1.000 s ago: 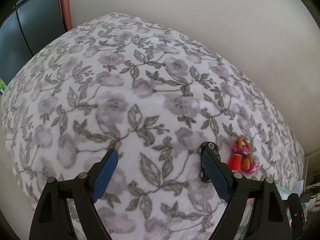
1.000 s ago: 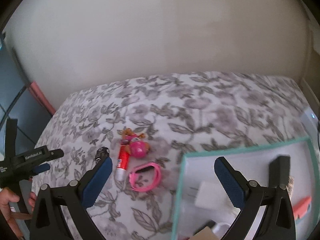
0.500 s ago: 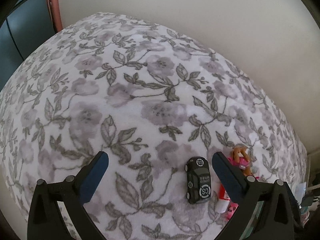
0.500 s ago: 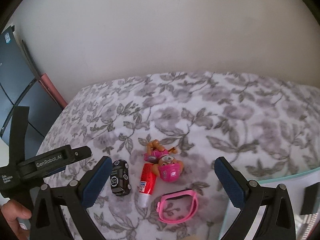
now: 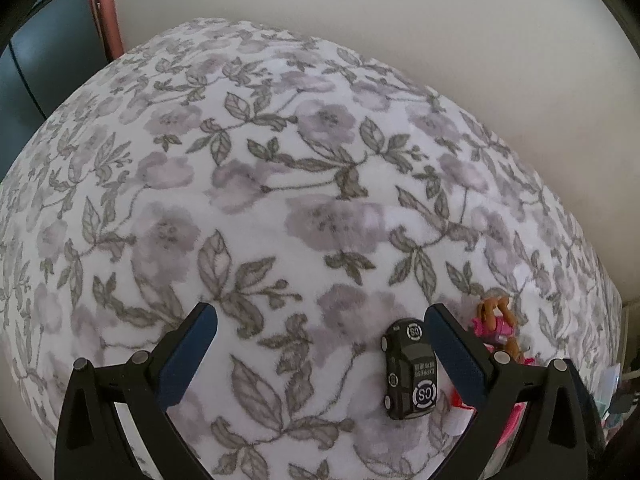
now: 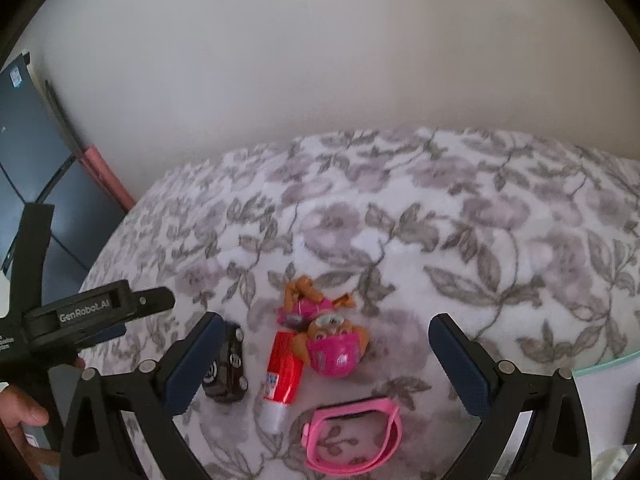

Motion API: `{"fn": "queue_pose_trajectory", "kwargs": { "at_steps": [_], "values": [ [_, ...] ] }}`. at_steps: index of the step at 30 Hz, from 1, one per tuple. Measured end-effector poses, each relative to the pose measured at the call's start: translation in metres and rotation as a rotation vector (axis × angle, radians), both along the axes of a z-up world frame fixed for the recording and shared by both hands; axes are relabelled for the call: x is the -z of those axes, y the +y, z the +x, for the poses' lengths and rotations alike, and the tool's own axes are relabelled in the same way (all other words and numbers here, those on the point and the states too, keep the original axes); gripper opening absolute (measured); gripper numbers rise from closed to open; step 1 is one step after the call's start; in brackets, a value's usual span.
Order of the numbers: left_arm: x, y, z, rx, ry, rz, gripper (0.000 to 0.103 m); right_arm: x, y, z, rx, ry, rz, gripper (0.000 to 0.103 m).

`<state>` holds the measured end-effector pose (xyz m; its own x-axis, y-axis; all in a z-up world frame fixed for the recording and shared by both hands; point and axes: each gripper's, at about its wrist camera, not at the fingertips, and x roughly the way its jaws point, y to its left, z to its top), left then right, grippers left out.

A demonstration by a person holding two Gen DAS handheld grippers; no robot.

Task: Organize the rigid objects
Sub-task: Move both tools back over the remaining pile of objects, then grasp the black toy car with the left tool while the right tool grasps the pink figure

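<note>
A black toy car (image 5: 410,368) lies on the flowered blanket (image 5: 280,160), just inside the right finger of my left gripper (image 5: 320,314). That gripper is open wide and its pads do not touch the car. My right gripper (image 6: 326,320) is open too and hangs over a cluster of toys. A pink and brown puppy figure (image 6: 324,336) and a red tube (image 6: 282,368) lie between its fingers. The pink wristband (image 6: 356,436) is nearer the camera, and the car (image 6: 228,364) rests by its left finger.
A teal-rimmed tray (image 6: 600,364) shows at the right edge of the right wrist view. A person's hand (image 6: 20,412) grips the left tool low on the left. A dark cabinet (image 6: 24,160) and pink strip (image 6: 104,172) stand beyond the blanket's left end, with a pale wall behind.
The left jaws spread wider and the black car now lies free on the blanket. The right wrist view swung from the teal tray down and left onto the toys.
</note>
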<state>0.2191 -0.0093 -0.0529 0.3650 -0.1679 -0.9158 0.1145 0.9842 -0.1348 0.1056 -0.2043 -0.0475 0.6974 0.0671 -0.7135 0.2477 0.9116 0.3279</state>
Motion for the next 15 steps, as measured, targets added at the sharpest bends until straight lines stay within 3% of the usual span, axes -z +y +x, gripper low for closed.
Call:
{"fn": "queue_pose_trajectory", "kwargs": {
  "at_steps": [4,15],
  "values": [
    [0.001,-0.004,-0.002,0.015,0.014,-0.013,0.103,-0.003,0.004,-0.001,-0.037,0.008,-0.034,0.103],
    [0.004,-0.012,-0.004,0.04,0.041,-0.009,0.103,0.003,-0.005,-0.004,-0.028,0.011,0.027,0.103]
  ]
}}
